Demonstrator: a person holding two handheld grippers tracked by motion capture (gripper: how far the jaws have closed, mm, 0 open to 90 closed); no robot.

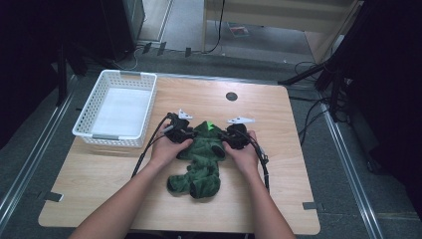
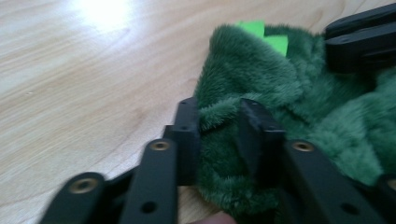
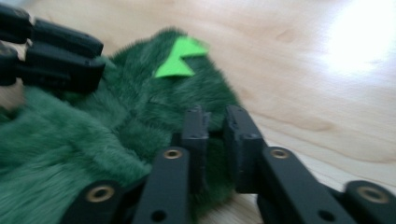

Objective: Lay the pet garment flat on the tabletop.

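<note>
Two hand-held tools meet over a dark green plush garment (image 1: 199, 159) on a wooden worktop (image 1: 278, 199). The left tool (image 2: 219, 126) has its jaws partly apart, with a fold of the fur between them and pressed against both pads. The right tool (image 3: 217, 128) has its jaws closer together, a narrower pinch of the same fabric's edge between them; from its own view it is hard to tell how firmly the pads bear on it. Each tool sits in one of the person's hands, the left hand (image 1: 166, 149) and right hand (image 1: 244, 157) resting at either side of the garment's far end, forearms reaching in from the near edge. The garment lies crumpled near the middle of the worktop, its bright green felt spikes (image 3: 180, 58) at the far end between the two tools. A white slatted basket (image 1: 97, 94) stands at the far left corner, well apart from the garment.
</note>
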